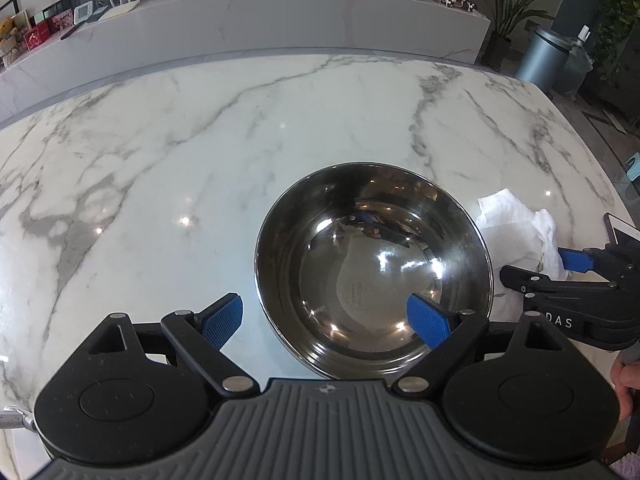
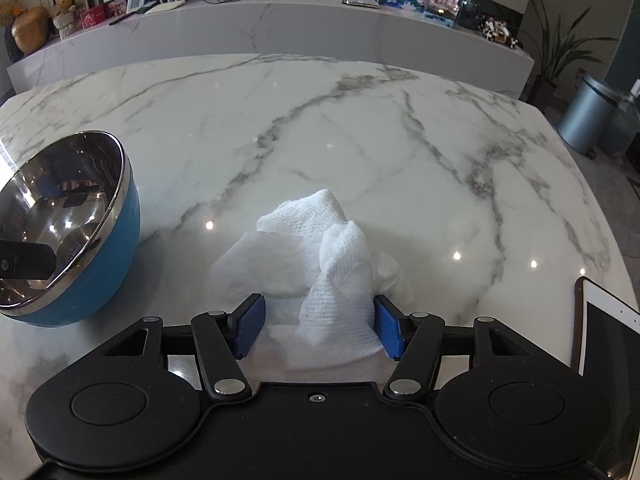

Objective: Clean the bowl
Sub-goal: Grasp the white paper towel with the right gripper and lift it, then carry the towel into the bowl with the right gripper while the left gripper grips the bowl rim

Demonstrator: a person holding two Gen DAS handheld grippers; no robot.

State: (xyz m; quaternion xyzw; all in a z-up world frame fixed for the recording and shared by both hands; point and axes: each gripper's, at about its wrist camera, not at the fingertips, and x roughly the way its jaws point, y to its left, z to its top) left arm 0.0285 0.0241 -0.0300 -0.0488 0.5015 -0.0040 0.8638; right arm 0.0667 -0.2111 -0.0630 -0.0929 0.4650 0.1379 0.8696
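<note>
Broadly, a white marble table (image 1: 200, 140) with grey veins fills both views, and a long marble counter (image 1: 280, 28) runs along its far side, crowded with small boxes, pictures and cables. Off to the far right a grey metal bin (image 1: 544, 56) stands on the floor beside a potted plant (image 1: 508, 12).

On the table the bowl (image 1: 372, 268) sits upright, steel inside and blue outside, as the right wrist view shows at its left edge (image 2: 68, 224). Its polished inside reflects the room and the blue pads; any dirt in it is too hard to tell from the glare.

Next in size, the left gripper (image 1: 325, 322) straddles the near left part of the bowl's rim with its jaws spread wide: the left pad is outside the bowl over the table, the right pad is over the inside of the bowl. Whether either pad touches the steel cannot be told.

To the right of the bowl, near it, a crumpled white paper towel (image 2: 320, 264) lies on the table. The right gripper (image 2: 320, 326) has its jaws wide on either side of the towel's near end; the right pad touches the paper, the left pad stands clear of it.

At the near right edge lies a white tablet (image 2: 608, 340).
</note>
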